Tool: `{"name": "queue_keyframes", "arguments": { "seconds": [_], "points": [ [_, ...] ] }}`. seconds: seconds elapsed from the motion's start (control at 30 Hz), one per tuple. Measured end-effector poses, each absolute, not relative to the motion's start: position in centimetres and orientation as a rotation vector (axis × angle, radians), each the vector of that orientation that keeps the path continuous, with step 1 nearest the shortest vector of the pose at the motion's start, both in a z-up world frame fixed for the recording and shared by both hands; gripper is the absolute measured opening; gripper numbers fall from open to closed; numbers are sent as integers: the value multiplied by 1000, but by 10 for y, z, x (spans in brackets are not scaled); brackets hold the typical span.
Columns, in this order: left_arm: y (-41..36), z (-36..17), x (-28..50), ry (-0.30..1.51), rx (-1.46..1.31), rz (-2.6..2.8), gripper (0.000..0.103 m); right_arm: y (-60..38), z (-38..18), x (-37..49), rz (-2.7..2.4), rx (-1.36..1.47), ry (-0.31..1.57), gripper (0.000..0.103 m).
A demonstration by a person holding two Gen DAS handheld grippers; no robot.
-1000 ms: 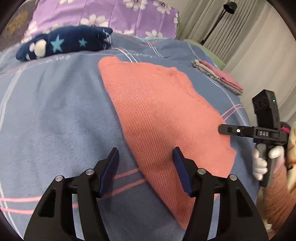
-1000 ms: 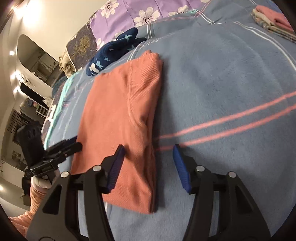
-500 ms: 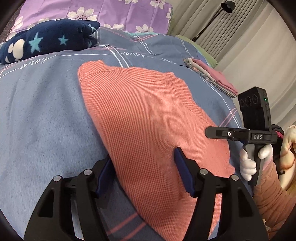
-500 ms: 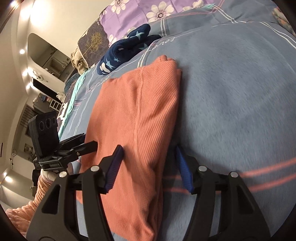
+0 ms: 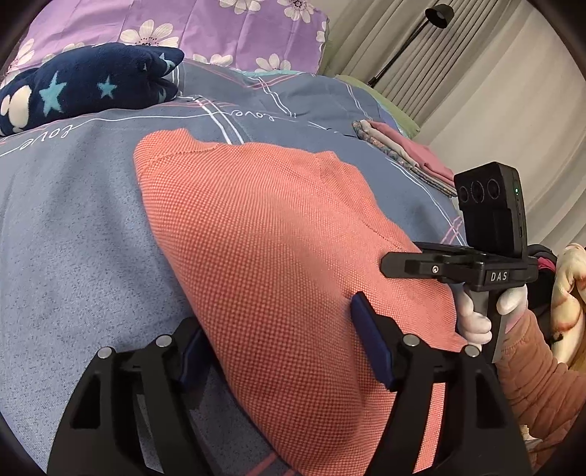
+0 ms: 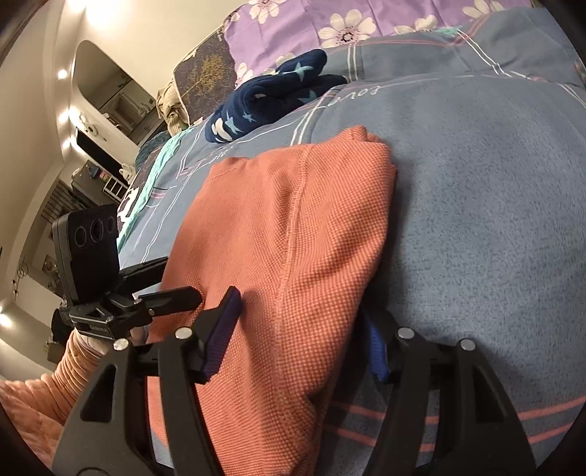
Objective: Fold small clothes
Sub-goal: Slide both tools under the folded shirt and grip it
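Note:
An orange knit garment (image 5: 278,234) lies folded lengthwise on the blue-grey bedspread (image 5: 73,238). My left gripper (image 5: 280,342) straddles the garment's near left edge. Its jaws are opening, one pad beside the edge on the bedspread and the other on top of the cloth, not pressing. In the right wrist view my right gripper (image 6: 298,342) straddles the thick folded right edge of the garment (image 6: 293,227). Its jaws are opening too, and the cloth partly hides the right pad. A white-gloved hand (image 5: 476,318) holds the right gripper (image 5: 388,261) at the garment's right side.
A navy star-print fleece item (image 5: 88,84) lies at the head of the bed before a purple floral pillow (image 5: 219,29). A stack of folded pink clothes (image 5: 410,157) sits at the far right. A floor lamp (image 5: 403,47) and curtains stand beyond.
Both grippers have slid forward over the garment's near end, which now sits between each pair of jaws. The jaws stand slightly wider. The garment has not shifted.

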State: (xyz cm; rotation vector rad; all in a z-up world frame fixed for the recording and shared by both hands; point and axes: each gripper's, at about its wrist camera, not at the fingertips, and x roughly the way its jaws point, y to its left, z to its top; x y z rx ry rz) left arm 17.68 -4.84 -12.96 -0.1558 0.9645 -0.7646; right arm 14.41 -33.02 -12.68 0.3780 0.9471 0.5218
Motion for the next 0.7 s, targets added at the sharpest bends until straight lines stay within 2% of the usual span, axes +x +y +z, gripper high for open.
{"name": "queue_keyframes", "arguments": {
  "seconds": [0.43, 0.57, 0.7],
  "points": [
    [-48, -132, 182, 951, -189, -777, 71, -320, -127, 157, 531, 342, 924, 64],
    [-53, -132, 184, 948, -172, -754, 62, -309, -127, 162, 508, 297, 916, 62],
    [-54, -131, 181, 939, -156, -736, 60, -311, -127, 159, 491, 296, 904, 58]
  ]
}}
